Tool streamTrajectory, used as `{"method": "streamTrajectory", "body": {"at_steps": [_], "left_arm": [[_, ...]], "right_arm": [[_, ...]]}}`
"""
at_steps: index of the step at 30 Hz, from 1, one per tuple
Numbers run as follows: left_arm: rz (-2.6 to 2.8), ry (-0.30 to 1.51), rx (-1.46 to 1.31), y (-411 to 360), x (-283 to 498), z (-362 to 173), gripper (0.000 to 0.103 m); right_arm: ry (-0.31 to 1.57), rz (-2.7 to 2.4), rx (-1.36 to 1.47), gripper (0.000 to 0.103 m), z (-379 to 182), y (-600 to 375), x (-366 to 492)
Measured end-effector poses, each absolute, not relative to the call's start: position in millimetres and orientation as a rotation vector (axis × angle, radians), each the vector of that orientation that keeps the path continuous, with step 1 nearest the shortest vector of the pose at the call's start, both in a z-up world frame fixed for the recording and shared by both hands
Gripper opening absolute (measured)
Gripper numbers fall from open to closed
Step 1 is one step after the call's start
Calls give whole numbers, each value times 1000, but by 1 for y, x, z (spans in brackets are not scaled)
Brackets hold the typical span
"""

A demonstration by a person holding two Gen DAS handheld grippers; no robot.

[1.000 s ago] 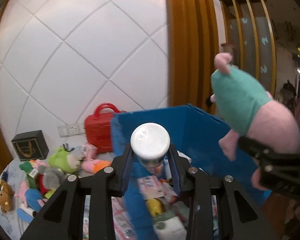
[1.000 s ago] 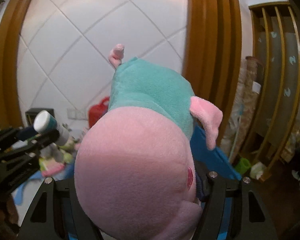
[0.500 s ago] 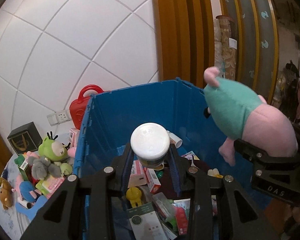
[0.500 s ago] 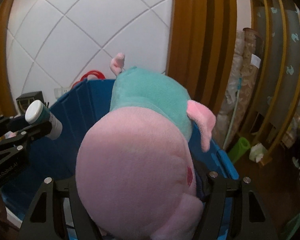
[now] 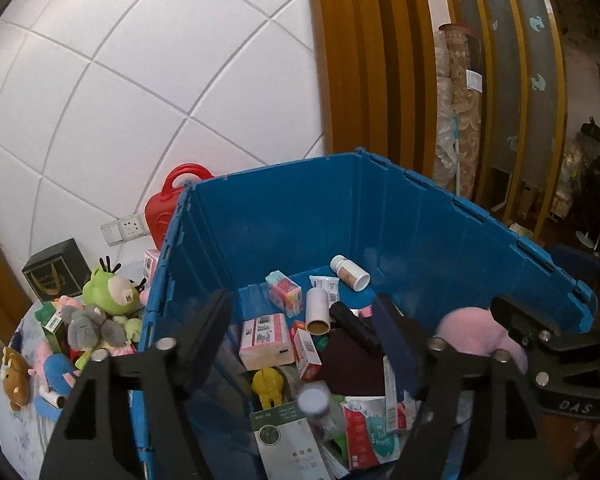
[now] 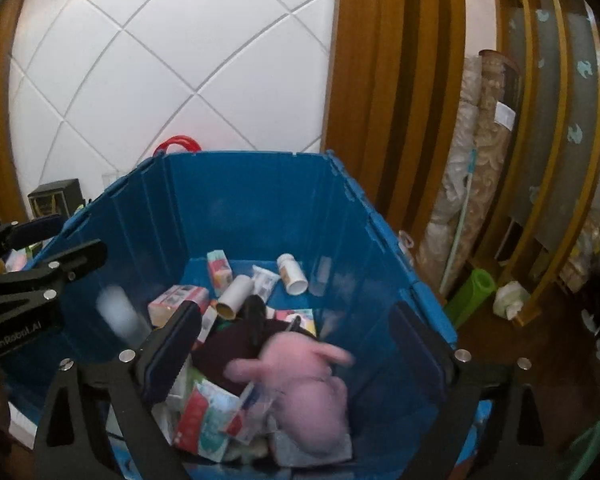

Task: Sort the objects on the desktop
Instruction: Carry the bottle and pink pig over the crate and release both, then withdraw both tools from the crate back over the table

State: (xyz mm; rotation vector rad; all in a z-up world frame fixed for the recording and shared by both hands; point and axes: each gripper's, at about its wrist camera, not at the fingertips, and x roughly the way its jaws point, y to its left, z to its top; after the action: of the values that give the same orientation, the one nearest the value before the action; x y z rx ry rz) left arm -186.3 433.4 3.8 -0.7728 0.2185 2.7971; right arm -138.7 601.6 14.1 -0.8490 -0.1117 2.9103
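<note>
Both grippers hang open over a blue crate, also in the right wrist view. My left gripper is empty; a white-capped bottle is blurred below it among boxes, also blurred in the right wrist view. My right gripper is empty; the pink pig plush is blurred inside the crate below it. The plush also shows in the left wrist view, beside the right gripper's body.
The crate holds several boxes, a cardboard tube, a pill bottle and a dark cloth. Left of the crate lie plush toys, a red case and a black box. Wooden shelving stands right.
Both grippers have opened over the crate. The bottle has left the left gripper and the pig plush has left the right gripper; both have dropped into the crate.
</note>
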Motion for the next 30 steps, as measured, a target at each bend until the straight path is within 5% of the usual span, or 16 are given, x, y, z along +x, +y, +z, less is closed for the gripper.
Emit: {"method": "streamTrajectory", "body": {"at_steps": [2,19,30], "left_arm": [[2793,219,-785,433,-185,2,76],[2827,73,-684,381,-140,18,76],[3073,6,-667,265,-106,16,76]], "right_arm": [[-115,2913,-852,103,13,599,-134],[-107,2948,-806,103,20,575,-93],[-112,3196,-734,103,30,481,-89]]}}
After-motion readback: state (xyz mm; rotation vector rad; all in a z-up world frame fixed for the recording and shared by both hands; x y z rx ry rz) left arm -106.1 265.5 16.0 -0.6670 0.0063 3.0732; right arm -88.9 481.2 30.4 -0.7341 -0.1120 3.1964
